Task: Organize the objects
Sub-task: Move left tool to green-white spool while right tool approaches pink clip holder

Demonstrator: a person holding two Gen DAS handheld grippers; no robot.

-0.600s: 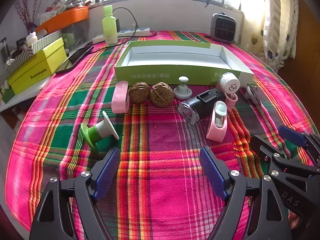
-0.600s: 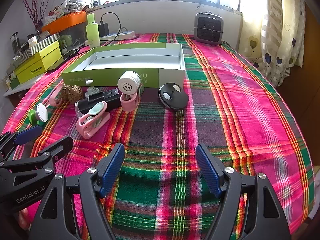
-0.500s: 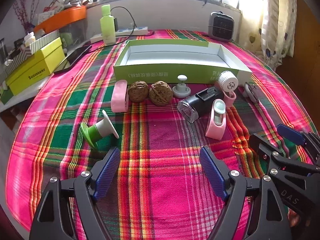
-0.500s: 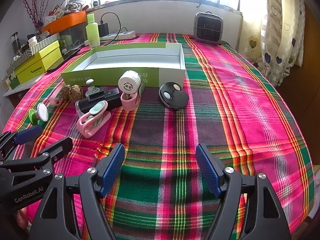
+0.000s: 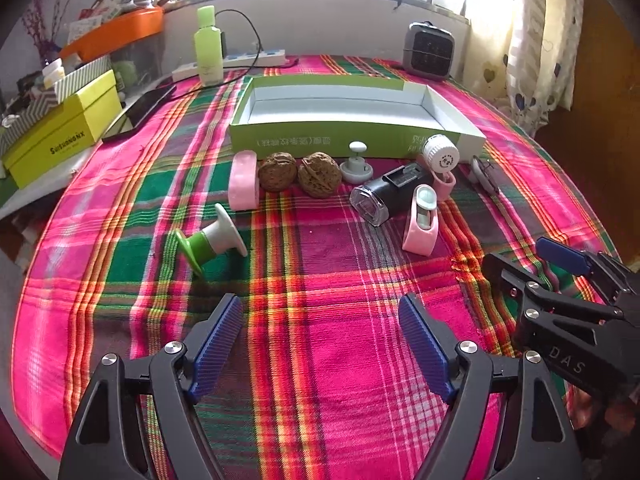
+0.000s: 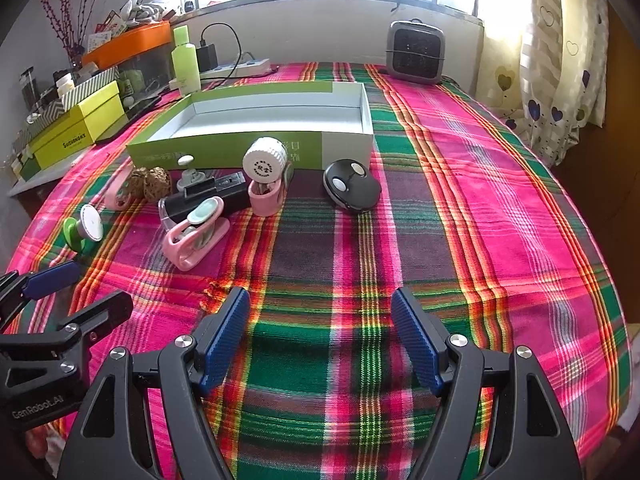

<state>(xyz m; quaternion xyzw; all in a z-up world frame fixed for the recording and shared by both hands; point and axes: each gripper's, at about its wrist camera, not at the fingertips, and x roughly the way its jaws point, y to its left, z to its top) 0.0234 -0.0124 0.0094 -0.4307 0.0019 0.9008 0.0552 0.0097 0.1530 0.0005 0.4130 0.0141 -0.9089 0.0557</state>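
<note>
Both grippers wide apart — box empty

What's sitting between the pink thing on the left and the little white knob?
Two walnuts sit side by side between the pink holder and white knob, clearest in the left wrist view.

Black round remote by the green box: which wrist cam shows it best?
Right wrist view. The black round remote lies whole and unobstructed there, its two pale buttons facing the camera, just in front of the green box. The left wrist view catches only a thin edge-on sliver of it behind the pink items.
</note>
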